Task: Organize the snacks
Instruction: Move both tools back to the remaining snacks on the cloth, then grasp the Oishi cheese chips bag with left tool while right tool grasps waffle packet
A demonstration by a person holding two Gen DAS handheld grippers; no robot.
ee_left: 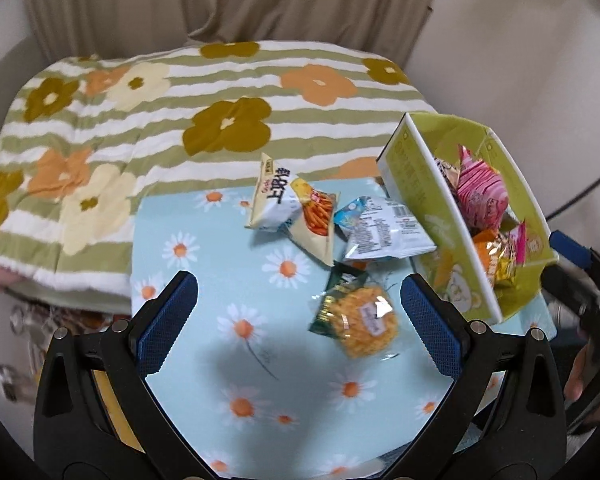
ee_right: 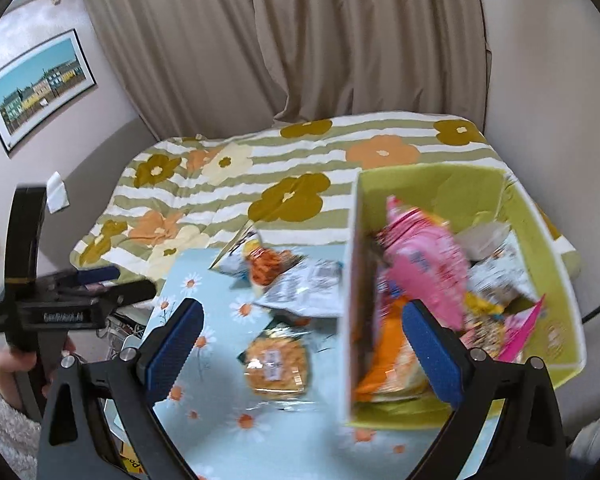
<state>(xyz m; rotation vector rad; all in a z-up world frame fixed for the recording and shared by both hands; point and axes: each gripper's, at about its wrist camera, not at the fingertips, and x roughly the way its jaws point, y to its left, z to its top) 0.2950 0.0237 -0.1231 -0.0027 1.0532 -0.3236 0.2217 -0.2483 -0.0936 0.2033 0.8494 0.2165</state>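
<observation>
A green box (ee_left: 414, 204) holding several snack packs stands at the right of a blue daisy mat (ee_left: 228, 280); it also shows in the right wrist view (ee_right: 548, 248). On the mat lie a round orange noodle snack pack (ee_left: 360, 320), a white pack (ee_left: 384, 232), an orange-stick pack (ee_left: 314, 216) and a cream pack (ee_left: 272, 196). My left gripper (ee_left: 300, 312) is open and empty above the mat, left of the noodle pack. My right gripper (ee_right: 304, 344) is open and empty, straddling the box's near wall, with the noodle pack (ee_right: 278, 368) below it.
A striped flower blanket (ee_left: 140, 120) covers the bed behind the mat. Beige curtains (ee_right: 300, 40) hang at the back. A framed picture (ee_right: 40, 88) hangs on the left wall. The left gripper shows in the right wrist view (ee_right: 100, 280) at the left.
</observation>
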